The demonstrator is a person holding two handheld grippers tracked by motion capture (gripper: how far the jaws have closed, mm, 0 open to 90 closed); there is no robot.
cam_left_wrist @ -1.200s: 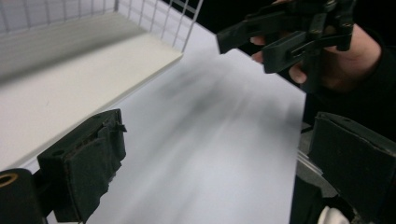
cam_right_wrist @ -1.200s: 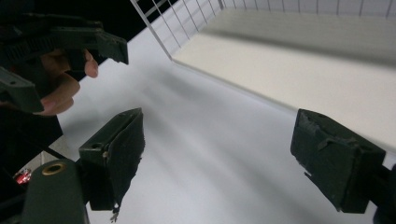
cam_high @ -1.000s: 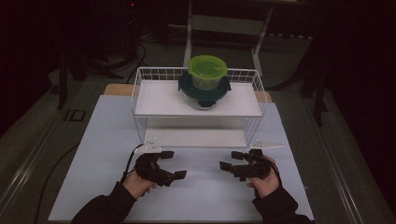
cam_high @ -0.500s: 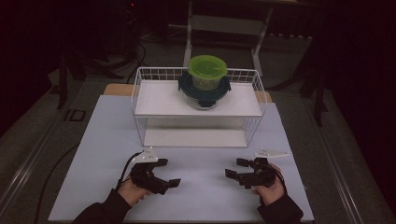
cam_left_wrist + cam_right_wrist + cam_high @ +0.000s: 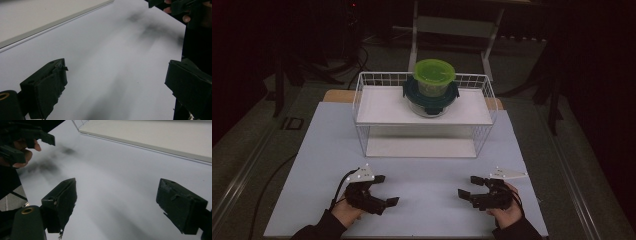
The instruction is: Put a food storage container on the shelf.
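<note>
Behind the wire rack (image 5: 424,112), the surroundings are lost in darkness. The lower container (image 5: 430,100) is partly covered by the green-lidded tub (image 5: 434,76) stacked on it. The contents of both cannot be made out. In the left gripper view, the right gripper (image 5: 175,6) is cut off by the top edge.

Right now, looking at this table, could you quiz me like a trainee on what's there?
1. True or false: the left hand-held gripper grips the green-lidded round plastic container.
2. The container sits: A) on the white wire rack's top shelf, B) beneath it, C) on the pale blue table mat.
3. How do the right hand-held gripper's jaws stand?

Key: 1 false; 2 A; 3 open, holding nothing.
</note>
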